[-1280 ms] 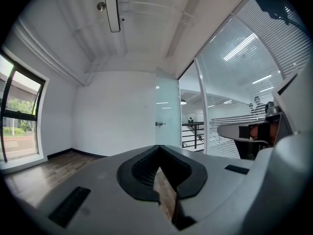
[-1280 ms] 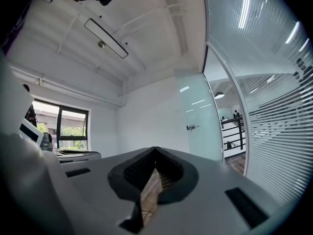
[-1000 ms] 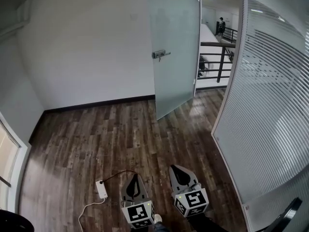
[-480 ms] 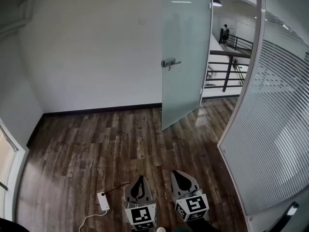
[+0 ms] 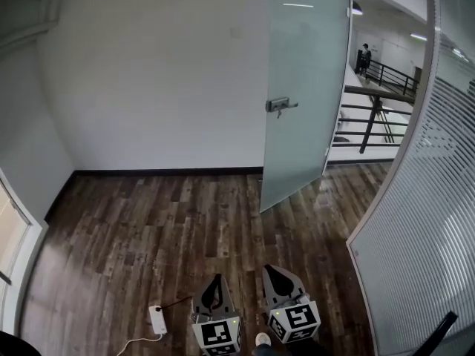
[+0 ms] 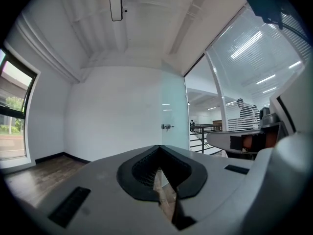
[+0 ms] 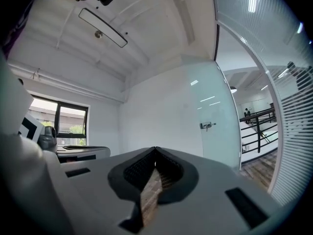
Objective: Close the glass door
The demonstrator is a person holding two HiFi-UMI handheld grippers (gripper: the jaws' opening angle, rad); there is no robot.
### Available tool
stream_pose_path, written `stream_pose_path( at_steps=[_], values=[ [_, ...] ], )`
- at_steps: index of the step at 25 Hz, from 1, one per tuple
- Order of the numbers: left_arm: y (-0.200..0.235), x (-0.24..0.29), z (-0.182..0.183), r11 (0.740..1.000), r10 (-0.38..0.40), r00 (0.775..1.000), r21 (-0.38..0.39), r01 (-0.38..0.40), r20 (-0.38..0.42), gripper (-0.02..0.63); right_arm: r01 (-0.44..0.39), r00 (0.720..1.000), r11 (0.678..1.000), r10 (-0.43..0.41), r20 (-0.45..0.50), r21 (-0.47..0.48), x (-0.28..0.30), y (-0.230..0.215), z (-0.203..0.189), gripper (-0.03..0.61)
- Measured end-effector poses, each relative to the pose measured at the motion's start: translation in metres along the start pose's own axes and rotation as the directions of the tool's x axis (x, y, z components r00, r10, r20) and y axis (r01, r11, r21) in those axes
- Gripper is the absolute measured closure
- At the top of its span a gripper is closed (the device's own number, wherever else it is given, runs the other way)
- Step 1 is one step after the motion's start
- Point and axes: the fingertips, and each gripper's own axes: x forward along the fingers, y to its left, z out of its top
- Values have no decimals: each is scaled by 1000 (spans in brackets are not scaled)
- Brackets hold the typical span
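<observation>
The frosted glass door [image 5: 304,87] stands swung open into the room, its metal handle [image 5: 280,105] facing me. It is also ahead in the left gripper view as the door [image 6: 174,116] with its handle [image 6: 167,127], and in the right gripper view as the door [image 7: 215,121] with its handle [image 7: 207,126]. My left gripper [image 5: 216,278] and right gripper [image 5: 269,269] sit side by side low in the head view, pointing level towards the door and well short of it. Both are shut, tips meeting, with nothing between them, as the left gripper [image 6: 157,148] and right gripper [image 7: 155,150] show.
A curved striped glass wall [image 5: 423,236] runs along the right. Through the doorway are a black railing [image 5: 371,124] and a distant person [image 5: 364,56]. A white power strip [image 5: 156,319] with its cable lies on the wood floor by my left gripper. A white wall closes the far side.
I have walked forward with both grippers: the door and its handle look nearer and have shifted right and down in the head view. The power strip has slid back. Both grippers stay shut.
</observation>
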Motion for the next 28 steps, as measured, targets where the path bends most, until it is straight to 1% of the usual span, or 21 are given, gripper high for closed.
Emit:
stream_pose_path(
  at_steps=[3,6,11,14,19,23,28],
  values=[
    [-1,41,8,1000,23,1000,10,-23,10,615,-28,1000,1000,28,9,-5,33,-24,10,580],
    [-3,76,16,999,34,999,2,-34,17,615,-54,998,998,54,10,-10,62,-44,17,580],
    [-2,112,11,998,62,998,-9,-62,11,615,-79,997,997,79,-3,-7,95,-66,15,580],
    [5,130,4,997,77,997,-13,-77,-7,615,-94,996,996,94,-7,-2,116,-73,12,580],
    [30,172,6,996,88,996,-14,-88,-12,615,-101,995,995,101,-16,5,166,-81,11,580],
    [59,220,6,996,84,996,-11,-84,-13,615,-100,995,995,100,-10,8,219,-86,14,580],
    [103,281,22,998,66,998,1,-66,10,615,-98,995,995,98,10,-11,296,-84,29,580]
  ],
)
